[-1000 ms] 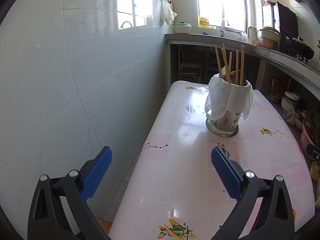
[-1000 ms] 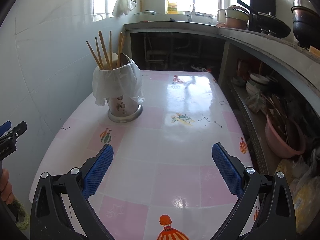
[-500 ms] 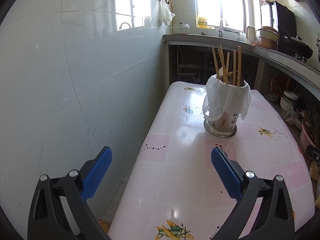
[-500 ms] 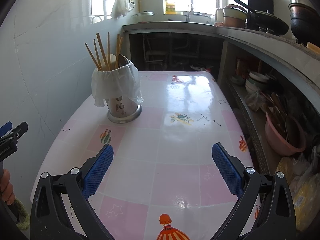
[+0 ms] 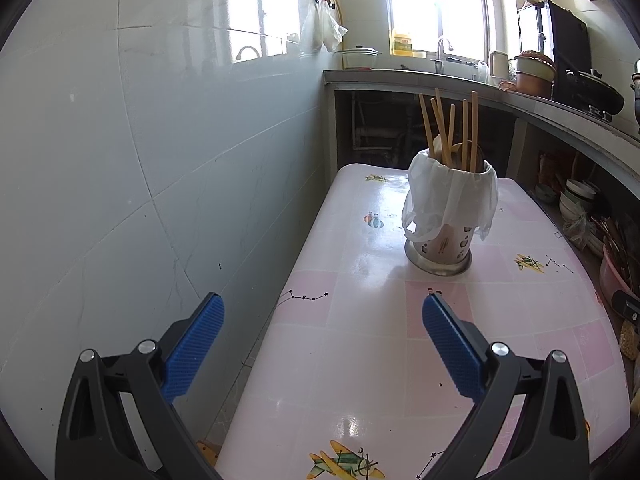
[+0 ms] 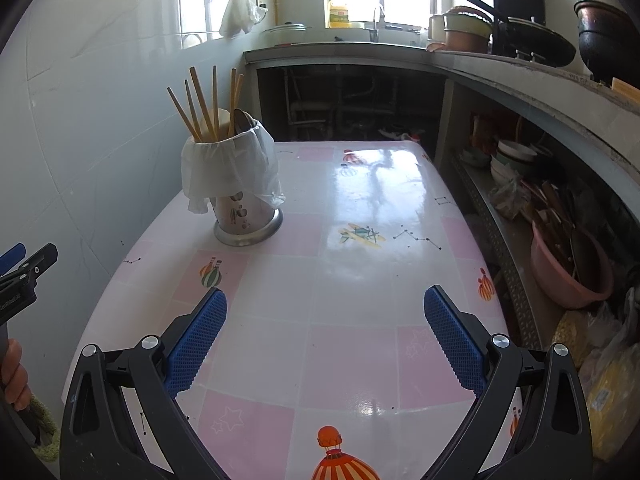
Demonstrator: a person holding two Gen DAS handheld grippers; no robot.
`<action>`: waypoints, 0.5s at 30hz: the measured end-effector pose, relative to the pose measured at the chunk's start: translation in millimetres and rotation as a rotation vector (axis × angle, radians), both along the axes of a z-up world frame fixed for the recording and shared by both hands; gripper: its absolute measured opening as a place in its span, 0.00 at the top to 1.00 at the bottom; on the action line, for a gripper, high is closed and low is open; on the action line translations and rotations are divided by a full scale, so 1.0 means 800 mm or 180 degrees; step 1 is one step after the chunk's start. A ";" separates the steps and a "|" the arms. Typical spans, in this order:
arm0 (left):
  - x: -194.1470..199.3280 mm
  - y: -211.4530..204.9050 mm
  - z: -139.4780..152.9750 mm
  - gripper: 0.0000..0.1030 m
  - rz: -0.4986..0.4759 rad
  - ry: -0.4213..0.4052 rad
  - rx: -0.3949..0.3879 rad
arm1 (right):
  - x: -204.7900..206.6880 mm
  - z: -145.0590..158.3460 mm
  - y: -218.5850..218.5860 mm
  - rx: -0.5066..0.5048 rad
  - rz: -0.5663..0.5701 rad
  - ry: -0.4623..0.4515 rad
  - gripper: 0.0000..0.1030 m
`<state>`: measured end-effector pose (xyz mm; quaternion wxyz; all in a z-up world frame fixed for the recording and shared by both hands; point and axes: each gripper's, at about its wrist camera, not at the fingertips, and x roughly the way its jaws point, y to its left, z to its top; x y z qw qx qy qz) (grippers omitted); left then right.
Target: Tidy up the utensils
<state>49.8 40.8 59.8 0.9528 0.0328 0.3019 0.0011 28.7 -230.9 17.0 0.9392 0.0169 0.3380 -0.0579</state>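
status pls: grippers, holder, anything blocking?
Left gripper open, empty. Right gripper open, empty. Utensil holder upright on table, plastic bag over rim, chopsticks inside. Nothing between grippers and holder.

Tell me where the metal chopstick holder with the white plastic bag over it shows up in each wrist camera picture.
Left wrist view: the holder stands right of centre, on the far half of the table, beyond the right finger of the open left gripper.
Right wrist view: the holder stands left of centre, near the wall side of the table, beyond the open right gripper.
Shared landmark: the yellow bottle on the windowsill.
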 end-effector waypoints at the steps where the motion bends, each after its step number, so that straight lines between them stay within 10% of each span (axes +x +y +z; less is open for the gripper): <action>1: 0.000 -0.001 0.000 0.05 -0.0001 -0.0001 0.0002 | 0.000 0.000 0.000 0.0000 0.0000 0.0001 0.08; 15: 0.002 -0.004 -0.001 0.05 -0.0028 0.0010 0.0012 | 0.001 -0.001 0.001 0.0016 -0.0009 0.0002 0.08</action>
